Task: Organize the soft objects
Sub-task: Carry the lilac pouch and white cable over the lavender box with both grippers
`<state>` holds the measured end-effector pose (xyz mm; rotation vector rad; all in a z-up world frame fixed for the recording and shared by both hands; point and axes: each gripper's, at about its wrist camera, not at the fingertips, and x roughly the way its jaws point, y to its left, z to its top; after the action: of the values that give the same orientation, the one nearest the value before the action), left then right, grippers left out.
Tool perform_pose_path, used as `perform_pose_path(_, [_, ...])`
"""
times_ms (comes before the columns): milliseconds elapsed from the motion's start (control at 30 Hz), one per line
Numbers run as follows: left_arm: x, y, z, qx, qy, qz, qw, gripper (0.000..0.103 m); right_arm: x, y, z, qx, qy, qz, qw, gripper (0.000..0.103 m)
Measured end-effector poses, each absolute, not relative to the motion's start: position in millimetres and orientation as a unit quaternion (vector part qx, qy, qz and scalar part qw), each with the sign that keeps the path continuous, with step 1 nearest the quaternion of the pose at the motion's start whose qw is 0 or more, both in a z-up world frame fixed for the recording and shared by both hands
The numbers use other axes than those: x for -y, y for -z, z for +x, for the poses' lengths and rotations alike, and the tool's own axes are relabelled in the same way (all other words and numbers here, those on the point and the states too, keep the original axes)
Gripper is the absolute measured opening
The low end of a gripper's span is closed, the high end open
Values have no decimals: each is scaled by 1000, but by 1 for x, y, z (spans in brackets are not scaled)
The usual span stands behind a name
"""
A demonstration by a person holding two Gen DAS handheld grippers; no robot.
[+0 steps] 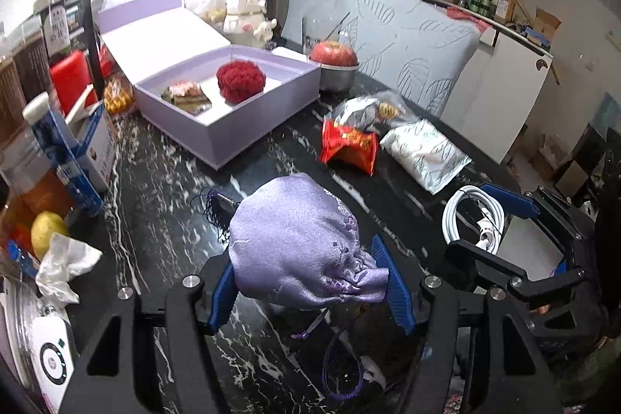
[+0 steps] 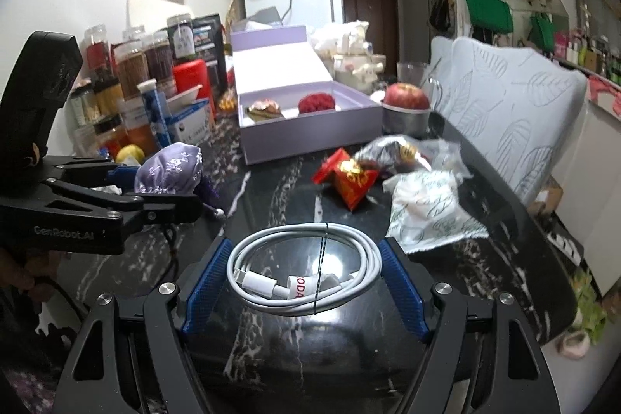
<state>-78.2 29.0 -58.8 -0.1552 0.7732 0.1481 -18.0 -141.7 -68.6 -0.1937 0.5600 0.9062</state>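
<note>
L gripper (image 1: pixel 310 282) clamps a purple satin pouch (image 1: pixel 295 243) — R gripper (image 2: pixel 302 282) grips a coiled white cable (image 2: pixel 302 270), both above the tabletop (image 2: pixel 291 189).

A bare strip of the black marble table (image 2: pixel 279 196) runs from its near edge to the open lilac cardboard box (image 1: pixel 233 127). Right of it lie a red foil packet (image 1: pixel 349 146) and a white leaf-printed pouch (image 1: pixel 425 154). Jars and bottles (image 2: pixel 132 64) crowd the left edge.
</note>
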Motion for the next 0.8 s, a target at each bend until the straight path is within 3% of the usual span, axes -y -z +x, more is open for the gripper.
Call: perform_pose_path(800, [-50,-58,-59,-236,-79,-22,968,64,126,-47,6,-148,-456,-62,875,78])
